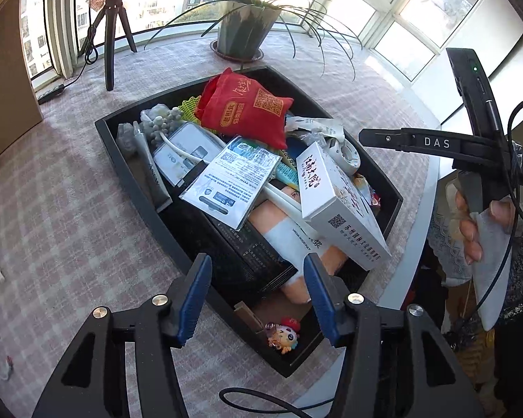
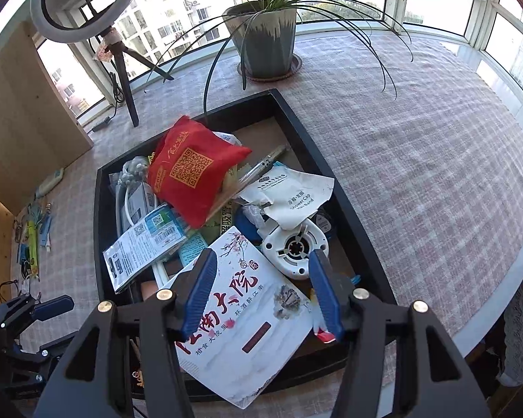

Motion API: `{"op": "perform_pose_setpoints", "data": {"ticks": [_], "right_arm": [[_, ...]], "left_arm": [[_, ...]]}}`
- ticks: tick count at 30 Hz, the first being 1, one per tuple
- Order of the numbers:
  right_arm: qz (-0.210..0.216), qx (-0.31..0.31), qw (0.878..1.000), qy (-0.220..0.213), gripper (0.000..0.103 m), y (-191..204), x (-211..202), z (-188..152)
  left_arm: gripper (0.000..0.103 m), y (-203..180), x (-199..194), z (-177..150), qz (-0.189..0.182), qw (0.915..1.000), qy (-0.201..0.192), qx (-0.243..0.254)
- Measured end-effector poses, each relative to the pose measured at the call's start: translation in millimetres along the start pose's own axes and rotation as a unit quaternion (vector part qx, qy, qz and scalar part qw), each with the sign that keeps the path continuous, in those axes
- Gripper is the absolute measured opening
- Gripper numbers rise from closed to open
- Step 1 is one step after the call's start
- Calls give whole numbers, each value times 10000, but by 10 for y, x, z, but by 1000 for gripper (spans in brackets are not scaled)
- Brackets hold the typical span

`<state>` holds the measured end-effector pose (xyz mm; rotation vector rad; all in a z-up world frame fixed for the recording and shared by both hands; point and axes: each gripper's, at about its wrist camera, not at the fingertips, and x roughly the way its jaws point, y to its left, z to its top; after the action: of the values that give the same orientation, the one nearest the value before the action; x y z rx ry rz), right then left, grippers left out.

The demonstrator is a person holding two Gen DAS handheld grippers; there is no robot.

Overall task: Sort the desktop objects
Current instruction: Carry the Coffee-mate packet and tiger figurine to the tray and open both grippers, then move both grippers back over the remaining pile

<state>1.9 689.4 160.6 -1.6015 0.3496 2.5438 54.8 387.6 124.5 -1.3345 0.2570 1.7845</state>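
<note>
A black rectangular tray [image 1: 129, 160] sits on a pink-and-white checked cloth desk [image 1: 69, 216]; a red fabric pouch [image 1: 247, 108] carries gold print.

Left gripper [image 1: 258, 299]: points down steeply, blue fingers [image 1: 195, 299] spread apart, nothing between them, pads touch nothing. Right gripper [image 2: 261, 296]: points down steeply too, blue fingers [image 2: 200, 292] spread apart, pads press on nothing. In left wrist view, right gripper seen from side at right edge, black body, person's hand [image 1: 477, 223] wrapped round its handle, fingers curled. In right wrist view, left gripper shows low at left edge, one blue finger sticking out.
</note>
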Motion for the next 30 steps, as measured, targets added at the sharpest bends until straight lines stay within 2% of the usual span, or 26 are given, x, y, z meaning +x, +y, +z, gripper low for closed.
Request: {"op": "perform_pose_setpoints", "data": {"ticks": [10,17,24,30], "right_arm": [[185,-438,9988,121,57,420,116,77],[451,-679,9963,280,57,792,246,99],[902,-1038,9894,474,57,1396,385,169],[1467,-1601,9741,632,57,2225,493,234]], "left_arm": [[53,438,-129,-30,298,9982,-174,-494],[53,1049,-238,-124,599,9909,-257,-1181],[53,1702,-436,-280,928,9798,-372,-1730],[53,2459,-705,-459,1255,9618,-538,-2374]]}}
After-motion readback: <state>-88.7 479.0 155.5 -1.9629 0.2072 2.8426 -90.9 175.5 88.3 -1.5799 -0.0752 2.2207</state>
